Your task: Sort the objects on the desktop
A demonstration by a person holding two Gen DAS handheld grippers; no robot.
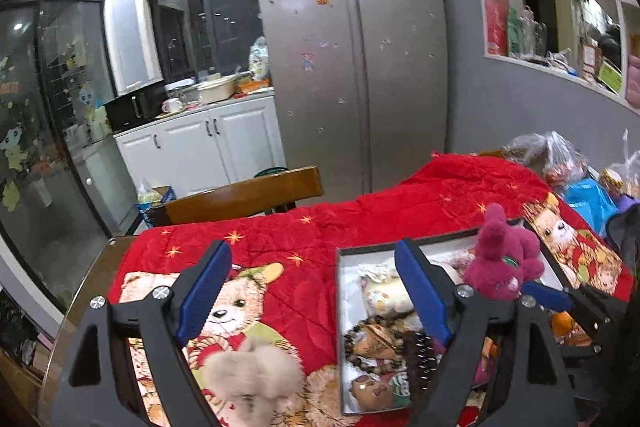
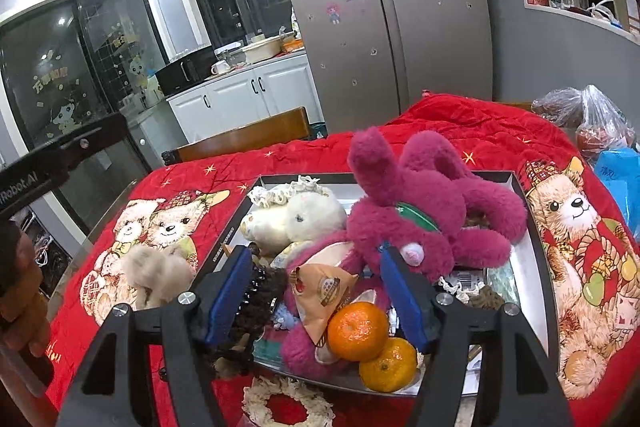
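while both tools hang above the red bear-print quilt [image 1: 328, 235] that covers the desk [image 1: 86, 279], neither one grips anything. the left hand-held gripper [image 1: 316, 295] has its blue-padded jaws spread wide, with only quilt and the near edge of the box between them. a fluffy beige plush [image 1: 252, 375] lies on the quilt low between those jaws, outside the box and just left of it; the right wrist view shows the same plush [image 2: 158, 277] beside the box's left wall.

the right hand-held gripper [image 2: 318, 293] is also spread, hovering over the near end of the shallow dark-rimmed box [image 2: 536, 259]. the box is crowded: a magenta plush rabbit [image 2: 424, 211] sprawls across the middle, a cream plush [image 2: 296, 219] lies at the far left, and a small wrapped snack packet [image 2: 320, 291] leans against two oranges [image 2: 372, 343], one stacked partly on the other at the near rim. a dark spiky hair clip [image 2: 256, 291] sits close to the left pad. from the left wrist view a bead bracelet [image 1: 372, 347] shows in the box too. a crocheted cream ring [image 2: 286, 403] lies on the quilt just outside the near rim. plastic bags [image 2: 592, 123] sit at the far right of the desk.
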